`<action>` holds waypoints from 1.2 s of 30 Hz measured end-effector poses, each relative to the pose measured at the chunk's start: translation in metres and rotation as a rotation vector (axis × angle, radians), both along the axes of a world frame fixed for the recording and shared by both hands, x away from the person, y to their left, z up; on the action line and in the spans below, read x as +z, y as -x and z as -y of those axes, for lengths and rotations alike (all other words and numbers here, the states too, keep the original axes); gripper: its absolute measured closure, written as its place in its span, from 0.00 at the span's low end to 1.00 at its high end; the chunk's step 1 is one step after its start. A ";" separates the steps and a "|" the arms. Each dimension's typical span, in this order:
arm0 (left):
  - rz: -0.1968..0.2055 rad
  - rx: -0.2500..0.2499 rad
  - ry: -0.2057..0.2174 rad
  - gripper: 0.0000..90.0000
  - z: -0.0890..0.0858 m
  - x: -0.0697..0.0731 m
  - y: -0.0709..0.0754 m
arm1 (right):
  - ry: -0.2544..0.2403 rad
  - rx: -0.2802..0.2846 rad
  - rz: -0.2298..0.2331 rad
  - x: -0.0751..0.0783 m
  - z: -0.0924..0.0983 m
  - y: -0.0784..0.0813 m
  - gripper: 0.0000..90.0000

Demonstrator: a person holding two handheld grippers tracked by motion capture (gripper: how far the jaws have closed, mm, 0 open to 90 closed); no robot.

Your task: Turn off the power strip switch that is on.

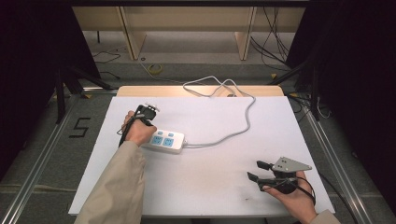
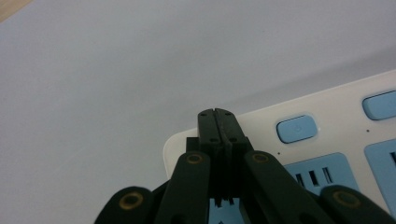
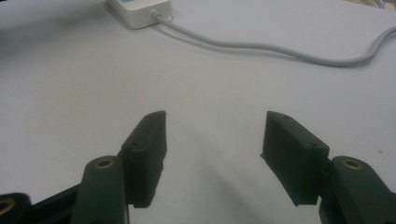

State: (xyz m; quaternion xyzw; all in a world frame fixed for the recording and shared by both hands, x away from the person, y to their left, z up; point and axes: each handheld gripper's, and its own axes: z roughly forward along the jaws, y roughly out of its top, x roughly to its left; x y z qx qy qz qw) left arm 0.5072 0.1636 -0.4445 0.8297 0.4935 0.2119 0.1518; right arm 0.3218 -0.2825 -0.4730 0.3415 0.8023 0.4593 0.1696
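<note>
Left gripper [image 2: 217, 113], jaws pressed together holding nothing, hovered over the power strip [image 2: 327, 140] by its switch [image 2: 297, 129]; pressing looked next. Right gripper [image 3: 212, 135] waited wide open, empty.

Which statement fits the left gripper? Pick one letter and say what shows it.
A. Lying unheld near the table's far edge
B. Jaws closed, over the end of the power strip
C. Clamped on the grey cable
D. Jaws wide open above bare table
B. In the left gripper view, the left gripper has its jaws pressed together with nothing between them, over the end of the white power strip, near its blue switch button.
</note>
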 end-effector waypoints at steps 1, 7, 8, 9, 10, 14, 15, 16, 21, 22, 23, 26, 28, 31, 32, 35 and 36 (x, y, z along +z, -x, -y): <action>-0.001 0.000 0.002 1.00 0.000 0.000 0.000 | 0.000 0.000 0.000 0.000 0.000 0.000 0.45; -0.006 -0.005 -0.003 1.00 0.000 0.000 0.001 | 0.001 0.001 0.000 0.000 0.000 0.000 0.45; -0.003 -0.004 -0.001 1.00 0.000 0.000 0.001 | 0.001 0.001 0.000 0.000 0.000 0.000 0.45; -0.003 -0.005 -0.002 1.00 0.000 0.000 0.001 | 0.000 0.000 0.001 0.000 0.000 0.000 0.45; 0.001 -0.004 0.002 1.00 0.000 -0.001 0.002 | 0.000 0.000 0.001 0.000 0.000 0.000 0.45; 0.005 -0.001 0.006 1.00 -0.001 -0.001 0.002 | -0.001 -0.002 0.000 0.000 0.000 0.000 0.45; 0.007 0.001 0.010 1.00 -0.001 -0.001 0.002 | 0.000 -0.002 0.000 0.000 0.000 0.000 0.45; 0.008 0.003 0.013 1.00 -0.002 -0.001 0.002 | 0.001 0.000 0.001 0.000 0.000 0.000 0.45; 0.011 0.001 0.010 1.00 -0.001 -0.001 0.002 | 0.001 -0.001 0.001 0.000 0.000 0.000 0.45; 0.011 0.001 0.014 1.00 -0.001 -0.001 0.002 | 0.001 0.000 0.001 0.000 0.000 0.000 0.45; 0.007 -0.001 0.017 1.00 -0.002 -0.001 0.001 | 0.000 0.000 0.001 0.000 0.000 0.000 0.45; 0.003 -0.004 0.025 1.00 -0.004 -0.001 0.001 | 0.001 0.001 0.001 0.000 0.000 0.000 0.45; 0.005 -0.008 0.019 1.00 -0.003 -0.001 0.002 | 0.000 0.000 0.001 0.000 0.000 0.000 0.45; 0.011 -0.016 0.014 1.00 -0.003 -0.001 0.002 | 0.000 -0.001 0.003 0.000 0.000 0.000 0.45; 0.016 -0.018 0.020 1.00 -0.003 0.000 0.002 | -0.001 -0.001 0.004 0.000 0.001 0.000 0.45; 0.049 -0.021 0.057 0.99 -0.006 0.005 0.005 | -0.001 -0.003 0.005 0.000 0.001 0.000 0.45; 0.069 -0.027 0.055 0.99 -0.007 0.006 0.007 | -0.001 -0.003 0.003 0.000 0.001 0.000 0.45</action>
